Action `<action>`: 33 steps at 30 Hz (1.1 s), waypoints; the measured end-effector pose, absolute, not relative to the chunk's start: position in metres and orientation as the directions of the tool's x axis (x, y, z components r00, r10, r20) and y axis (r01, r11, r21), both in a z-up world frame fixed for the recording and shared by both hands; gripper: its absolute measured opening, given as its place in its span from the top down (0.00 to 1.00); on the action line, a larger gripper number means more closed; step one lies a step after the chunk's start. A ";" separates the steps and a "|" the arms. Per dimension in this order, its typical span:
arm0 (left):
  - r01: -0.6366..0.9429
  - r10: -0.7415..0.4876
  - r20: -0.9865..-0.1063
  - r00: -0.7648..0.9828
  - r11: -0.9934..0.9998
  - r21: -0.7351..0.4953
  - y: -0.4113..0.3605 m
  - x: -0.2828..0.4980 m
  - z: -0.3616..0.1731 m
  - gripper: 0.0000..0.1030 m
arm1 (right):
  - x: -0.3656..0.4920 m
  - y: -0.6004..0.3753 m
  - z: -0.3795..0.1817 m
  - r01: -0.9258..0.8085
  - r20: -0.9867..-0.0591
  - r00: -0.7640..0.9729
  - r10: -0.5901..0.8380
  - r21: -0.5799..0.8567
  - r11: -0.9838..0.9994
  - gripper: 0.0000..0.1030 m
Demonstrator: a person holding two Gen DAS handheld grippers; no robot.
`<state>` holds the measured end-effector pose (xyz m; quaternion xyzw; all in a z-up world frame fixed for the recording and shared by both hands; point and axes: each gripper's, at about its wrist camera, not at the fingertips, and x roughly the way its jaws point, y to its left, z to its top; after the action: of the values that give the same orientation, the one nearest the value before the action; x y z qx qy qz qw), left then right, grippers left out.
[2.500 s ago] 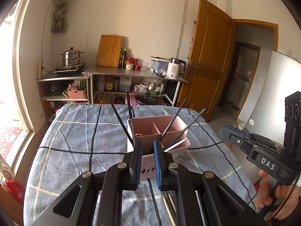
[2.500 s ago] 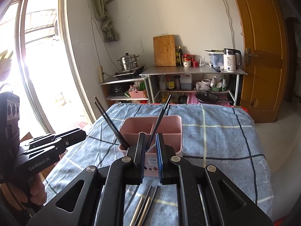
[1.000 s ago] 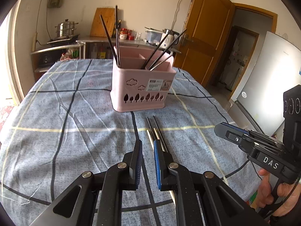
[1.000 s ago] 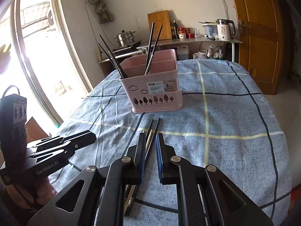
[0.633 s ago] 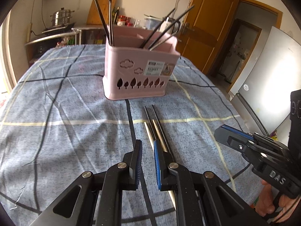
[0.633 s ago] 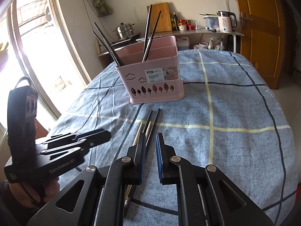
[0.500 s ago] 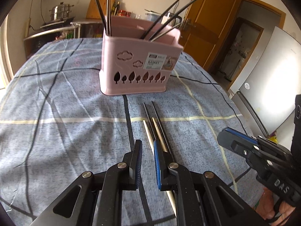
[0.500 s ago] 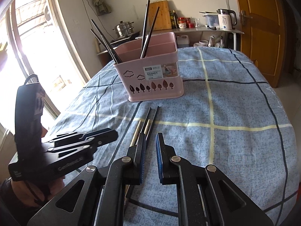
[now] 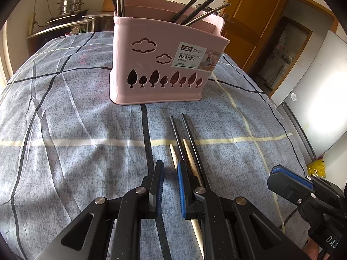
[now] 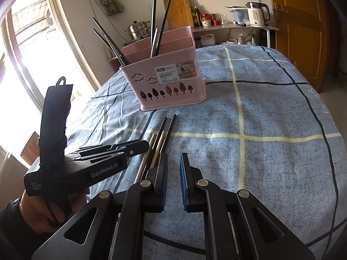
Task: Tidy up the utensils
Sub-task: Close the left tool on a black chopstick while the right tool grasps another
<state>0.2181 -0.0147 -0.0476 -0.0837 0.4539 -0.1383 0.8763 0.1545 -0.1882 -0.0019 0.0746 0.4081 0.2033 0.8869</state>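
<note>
A pink divided chopstick basket [image 9: 164, 65] stands on the blue checked cloth and holds several dark chopsticks; it also shows in the right wrist view [image 10: 169, 80]. Loose black and wooden chopsticks [image 9: 186, 149] lie side by side on the cloth in front of it, also in the right wrist view [image 10: 159, 138]. My left gripper [image 9: 170, 169] hovers low over their near ends, jaws narrowly apart and empty. My right gripper [image 10: 173, 162] is just right of the chopsticks, narrowly open and empty.
The cloth-covered table [image 10: 271, 112] drops off at its right and near edges. A shelf with a kettle [image 10: 258, 17], a cutting board and jars stands behind. A wooden door [image 10: 303, 28] is at right, a bright window [image 10: 32, 65] at left.
Both grippers have come down from above the basket and moved in low over the cloth. The left one now sits right over the loose chopsticks. Neither has taken hold of anything.
</note>
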 end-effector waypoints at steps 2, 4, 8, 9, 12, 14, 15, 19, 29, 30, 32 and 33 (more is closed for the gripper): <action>0.168 -0.316 -0.773 0.550 0.949 -0.268 -0.015 0.219 -0.047 0.89 | 0.154 -0.189 -0.003 -0.298 -0.694 0.583 0.422 0.301 0.906 0.89; 0.170 -0.316 -0.775 0.548 0.949 -0.267 -0.017 0.221 -0.047 0.89 | 0.155 -0.189 -0.005 -0.297 -0.695 0.582 0.423 0.304 0.905 0.89; 0.175 -0.313 -0.775 0.548 0.950 -0.260 -0.017 0.226 -0.045 0.89 | 0.156 -0.189 -0.005 -0.297 -0.695 0.579 0.425 0.305 0.905 0.89; 0.177 -0.312 -0.775 0.551 0.950 -0.256 -0.018 0.229 -0.043 0.89 | 0.157 -0.189 -0.006 -0.297 -0.695 0.579 0.425 0.305 0.905 0.89; 0.187 -0.311 -0.770 0.558 0.951 -0.248 -0.019 0.237 -0.039 0.89 | 0.161 -0.187 -0.005 -0.299 -0.694 0.581 0.425 0.303 0.905 0.89; 0.193 -0.312 -0.768 0.559 0.950 -0.246 -0.019 0.244 -0.035 0.89 | 0.164 -0.186 -0.004 -0.300 -0.695 0.582 0.422 0.299 0.906 0.89; 0.197 -0.315 -0.767 0.559 0.949 -0.245 -0.020 0.248 -0.034 0.89 | 0.165 -0.187 -0.004 -0.299 -0.695 0.583 0.421 0.298 0.906 0.89; 0.210 -0.316 -0.772 0.551 0.948 -0.238 -0.025 0.261 -0.034 0.89 | 0.167 -0.189 -0.007 -0.288 -0.700 0.581 0.416 0.301 0.909 0.89; 0.233 -0.266 -0.805 0.531 0.959 -0.163 -0.043 0.276 -0.046 0.93 | 0.168 -0.194 -0.012 -0.271 -0.709 0.577 0.405 0.301 0.914 0.89; 0.235 -0.261 -0.805 0.533 0.959 -0.155 -0.043 0.275 -0.046 0.93 | 0.168 -0.194 -0.012 -0.270 -0.710 0.577 0.405 0.302 0.914 0.89; 0.238 -0.271 -0.804 0.529 0.957 -0.166 -0.041 0.275 -0.046 0.94 | 0.169 -0.194 -0.012 -0.270 -0.711 0.575 0.405 0.302 0.914 0.89; 0.238 -0.272 -0.804 0.529 0.957 -0.167 -0.039 0.275 -0.046 0.93 | 0.169 -0.194 -0.012 -0.271 -0.711 0.575 0.405 0.302 0.914 0.89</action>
<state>0.2747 -0.0386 -0.0459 -0.0181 0.4630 -0.1460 0.8741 0.1686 -0.1943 -0.0121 0.0801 0.4194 0.1911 0.8838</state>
